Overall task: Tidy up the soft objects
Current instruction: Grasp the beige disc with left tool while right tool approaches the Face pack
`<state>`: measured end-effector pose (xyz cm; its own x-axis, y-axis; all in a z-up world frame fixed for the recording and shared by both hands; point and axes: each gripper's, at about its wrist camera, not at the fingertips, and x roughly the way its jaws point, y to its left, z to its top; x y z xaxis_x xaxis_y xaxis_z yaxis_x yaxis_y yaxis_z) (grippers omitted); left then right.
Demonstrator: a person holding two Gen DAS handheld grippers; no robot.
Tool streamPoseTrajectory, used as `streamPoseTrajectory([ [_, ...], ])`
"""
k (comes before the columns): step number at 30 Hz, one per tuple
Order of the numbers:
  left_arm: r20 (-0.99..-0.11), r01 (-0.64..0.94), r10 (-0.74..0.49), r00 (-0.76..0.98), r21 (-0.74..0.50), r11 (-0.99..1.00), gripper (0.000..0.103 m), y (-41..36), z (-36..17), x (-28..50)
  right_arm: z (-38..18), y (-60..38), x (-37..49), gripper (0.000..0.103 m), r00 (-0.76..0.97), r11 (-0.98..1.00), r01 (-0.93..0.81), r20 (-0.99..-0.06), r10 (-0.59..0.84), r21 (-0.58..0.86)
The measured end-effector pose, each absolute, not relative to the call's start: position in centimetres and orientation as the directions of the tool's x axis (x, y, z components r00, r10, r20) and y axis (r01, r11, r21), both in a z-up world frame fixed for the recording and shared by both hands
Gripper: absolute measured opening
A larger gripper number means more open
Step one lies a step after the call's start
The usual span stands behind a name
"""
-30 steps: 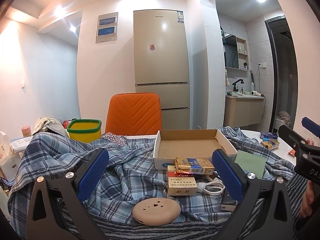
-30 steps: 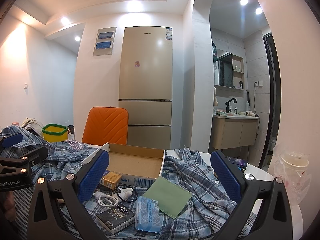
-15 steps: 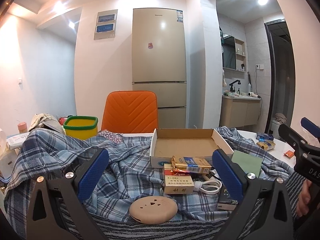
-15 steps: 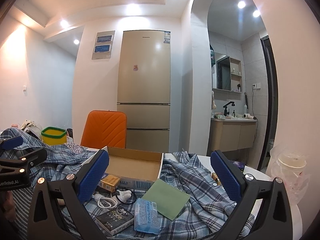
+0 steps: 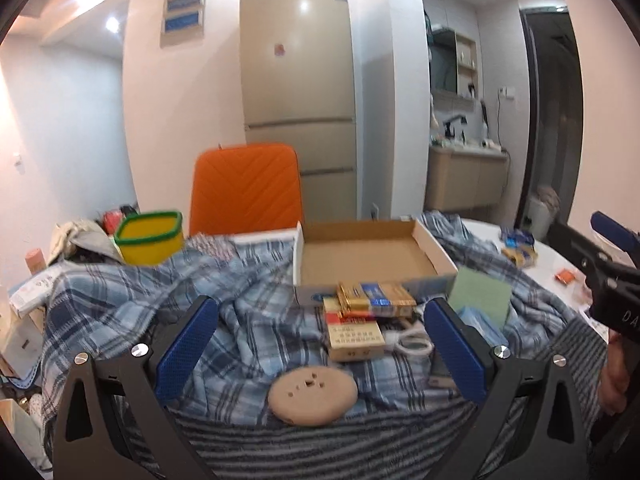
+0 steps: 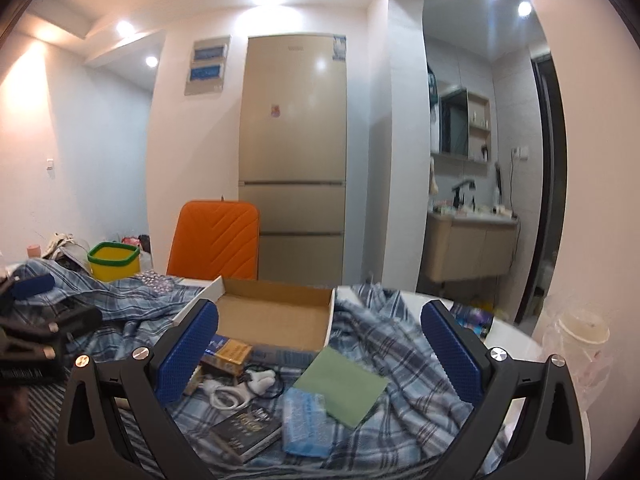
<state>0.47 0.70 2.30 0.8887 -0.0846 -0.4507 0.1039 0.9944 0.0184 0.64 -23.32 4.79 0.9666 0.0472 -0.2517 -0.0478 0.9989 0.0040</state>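
A blue plaid cloth [image 5: 248, 312] [image 6: 404, 356] lies rumpled over the table. On it sit an open cardboard box [image 5: 360, 252] [image 6: 276, 316], cigarette packs [image 5: 356, 320], a white cable [image 6: 236, 392], a green sheet [image 6: 344, 380], a blue tissue pack [image 6: 302, 420], a black pack [image 6: 248, 428] and a tan round disc [image 5: 312, 394]. My left gripper [image 5: 320, 348] is open and empty above the disc and packs. My right gripper [image 6: 320, 348] is open and empty above the green sheet.
An orange chair [image 5: 246, 188] stands behind the table, with a fridge [image 5: 298, 100] beyond. A yellow tub with a green rim [image 5: 148, 240] stands at the back left. Small packets [image 5: 520, 248] lie on the white table at right. A plastic cup [image 6: 580, 332] stands at right.
Both views shifted slightly and are blurred by motion: the left gripper dropped a little closer over the table items. Both grippers stay open.
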Motion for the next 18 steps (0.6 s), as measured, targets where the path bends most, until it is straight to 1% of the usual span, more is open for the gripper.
streamPoseTrajectory([
  [3, -0.519, 0.133, -0.107, 0.848, 0.012, 0.991, 0.097, 0.7, 1.6, 1.0, 5.2, -22.7, 0.9, 0.103, 0.954, 0.999, -0.042, -0.297, 0.044, 0.011],
  [6, -0.559, 0.13, -0.08, 0.825, 0.051, 0.99, 0.097, 0.5, 0.6, 1.7, 5.2, -22.1, 1.3, 0.103, 0.94, 0.999, -0.036, -0.34, 0.039, 0.015],
  [10, -0.639, 0.143, -0.083, 0.765, 0.042, 0.989, 0.097, 0.7, -0.9, 3.2, 4.8, -21.9, 2.3, 0.103, 0.917, 0.999, -0.027, -0.398, 0.038, 0.032],
  [13, -0.672, 0.15, -0.07, 0.737, 0.062, 0.987, 0.097, 0.9, -1.7, 3.9, 4.0, -21.5, 3.1, 0.103, 0.896, 0.998, -0.034, -0.441, 0.051, 0.048],
  [18, -0.742, 0.174, -0.108, 0.662, 0.013, 0.985, 0.097, 1.4, -3.3, 5.3, 2.8, -21.0, 4.4, 0.103, 0.869, 0.997, -0.044, -0.49, 0.066, 0.057],
])
